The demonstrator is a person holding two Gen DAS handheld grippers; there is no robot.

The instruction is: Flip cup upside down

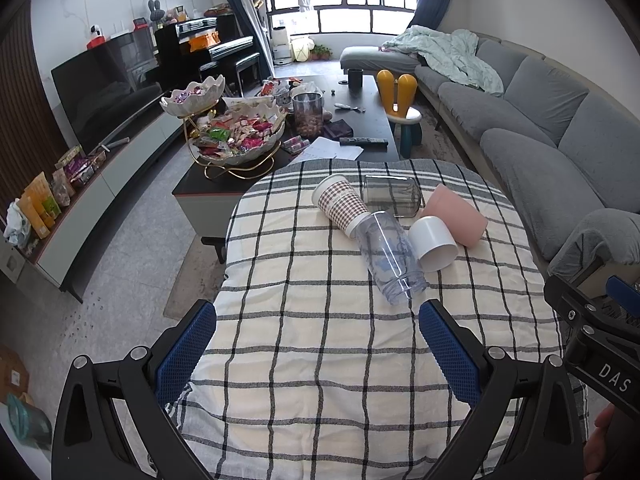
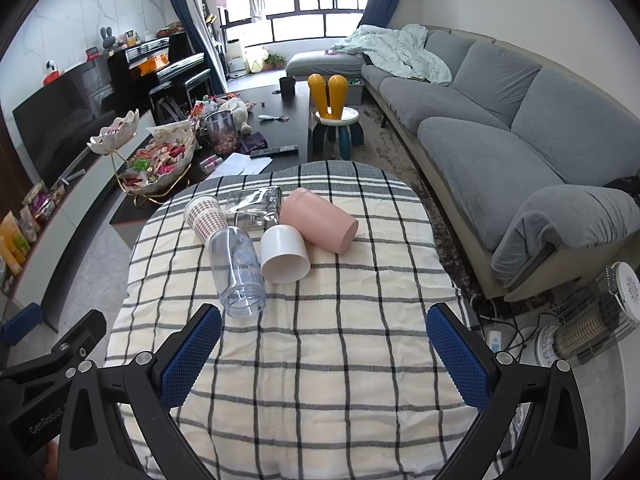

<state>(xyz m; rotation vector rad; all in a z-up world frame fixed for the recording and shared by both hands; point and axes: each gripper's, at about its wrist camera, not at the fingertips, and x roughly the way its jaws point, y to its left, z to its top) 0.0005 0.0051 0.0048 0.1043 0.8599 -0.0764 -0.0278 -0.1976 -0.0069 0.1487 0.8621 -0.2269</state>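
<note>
Several cups lie on their sides on the checked tablecloth: a clear plastic cup, a white cup, a pink cup, a checked paper cup and a dark clear glass. The right wrist view shows the same clear cup, white cup, pink cup, paper cup and glass. My left gripper is open and empty, short of the cups. My right gripper is open and empty, short of them too.
Behind the table stands a dark coffee table with snack bowls and a jar. A grey sofa runs along the right. A heater stands on the floor at the right. A TV unit is at the left.
</note>
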